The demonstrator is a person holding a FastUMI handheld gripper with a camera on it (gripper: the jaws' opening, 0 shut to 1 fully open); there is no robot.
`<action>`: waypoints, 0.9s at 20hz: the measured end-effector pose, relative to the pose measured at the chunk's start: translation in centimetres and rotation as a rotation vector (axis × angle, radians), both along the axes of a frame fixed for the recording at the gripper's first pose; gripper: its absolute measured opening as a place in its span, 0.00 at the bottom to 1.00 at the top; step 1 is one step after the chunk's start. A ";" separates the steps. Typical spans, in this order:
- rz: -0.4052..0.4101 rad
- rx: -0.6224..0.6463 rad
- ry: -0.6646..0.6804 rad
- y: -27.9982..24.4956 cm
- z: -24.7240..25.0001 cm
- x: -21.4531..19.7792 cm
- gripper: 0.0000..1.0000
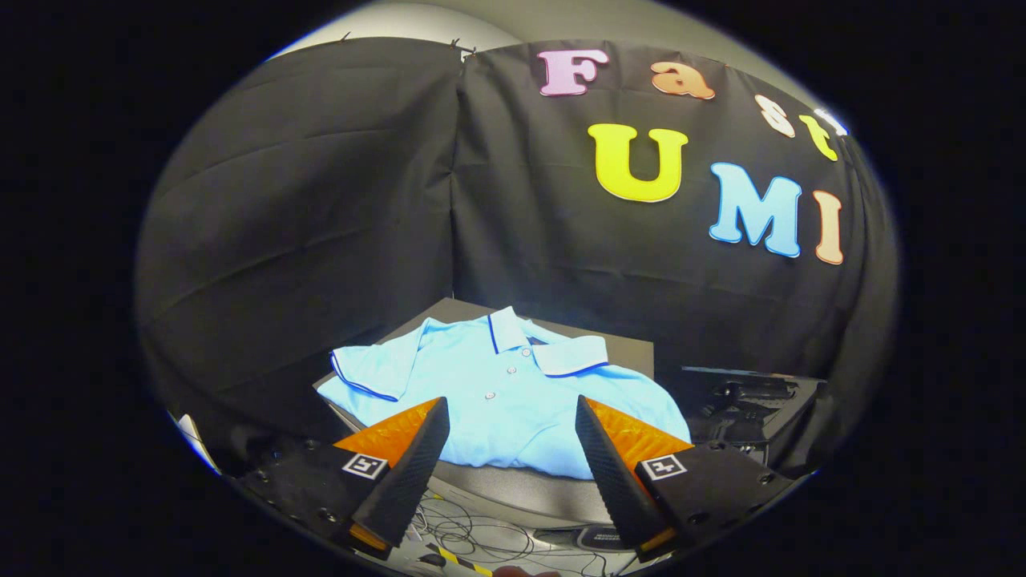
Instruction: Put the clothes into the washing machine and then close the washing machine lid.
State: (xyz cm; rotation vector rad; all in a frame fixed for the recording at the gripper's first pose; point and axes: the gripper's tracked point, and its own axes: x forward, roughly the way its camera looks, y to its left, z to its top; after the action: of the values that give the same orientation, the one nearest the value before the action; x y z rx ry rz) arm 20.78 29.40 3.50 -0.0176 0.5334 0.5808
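A light blue polo shirt (497, 385) with a dark-trimmed collar and buttons lies folded on a dark flat surface (625, 349), just ahead of my fingers. My gripper (510, 413) stands open above the shirt's near edge, with nothing held between its black, orange-backed fingers (417, 457). The fingertips frame the lower front of the shirt. The shirt rests on what looks like a rounded grey lid or top (513, 485), whose front rim shows below the cloth.
Dark equipment (745, 401) sits to the right of the shirt's surface. Loose cables (473, 537) and a yellow-black striped strip lie on the floor below the fingers. Black cloth walls stand behind and to the left.
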 end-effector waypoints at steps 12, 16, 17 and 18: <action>-0.002 -0.077 -0.040 4.0 -4.6 2.7 0.99; -0.013 -0.069 -0.005 4.4 -6.6 3.6 0.99; -0.012 -0.070 0.003 4.4 -7.1 3.7 0.99; -0.009 -0.066 0.004 4.5 -7.2 3.8 0.99</action>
State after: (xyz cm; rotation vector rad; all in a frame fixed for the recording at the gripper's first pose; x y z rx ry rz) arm 24.53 33.86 -3.68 -0.0766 0.5562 0.5539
